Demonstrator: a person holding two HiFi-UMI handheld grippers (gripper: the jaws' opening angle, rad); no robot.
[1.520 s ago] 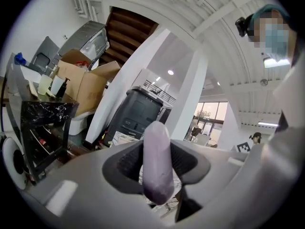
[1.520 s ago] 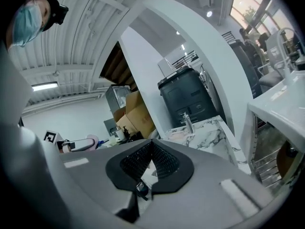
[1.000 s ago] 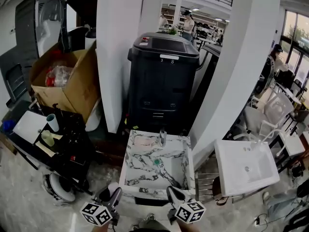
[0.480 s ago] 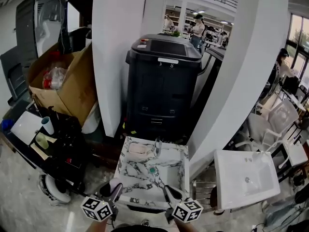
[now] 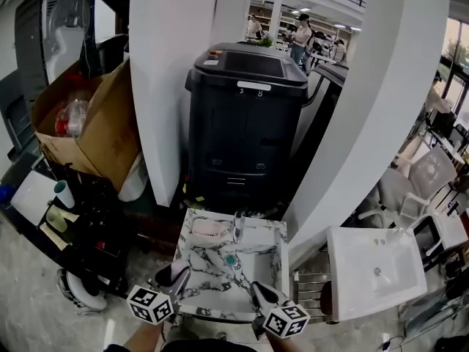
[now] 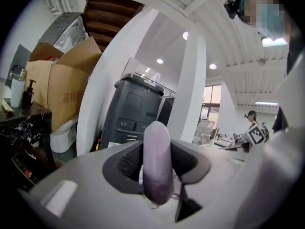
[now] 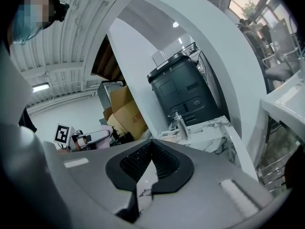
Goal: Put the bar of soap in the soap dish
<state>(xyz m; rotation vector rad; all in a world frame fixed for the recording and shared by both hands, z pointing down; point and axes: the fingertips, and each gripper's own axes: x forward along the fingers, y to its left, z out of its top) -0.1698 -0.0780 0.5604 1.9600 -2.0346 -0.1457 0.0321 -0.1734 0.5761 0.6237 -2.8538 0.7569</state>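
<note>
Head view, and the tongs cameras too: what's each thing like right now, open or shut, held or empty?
Left tongs: shut on the bar of soap.
Bar of soap: held between the left tongs, not in the dish yet.
Right tongs: shut, nothing between them.
Soap dish: on the marble sink, back left corner; the bar is not in it.
Cardboard box: open, flaps up.
</note>
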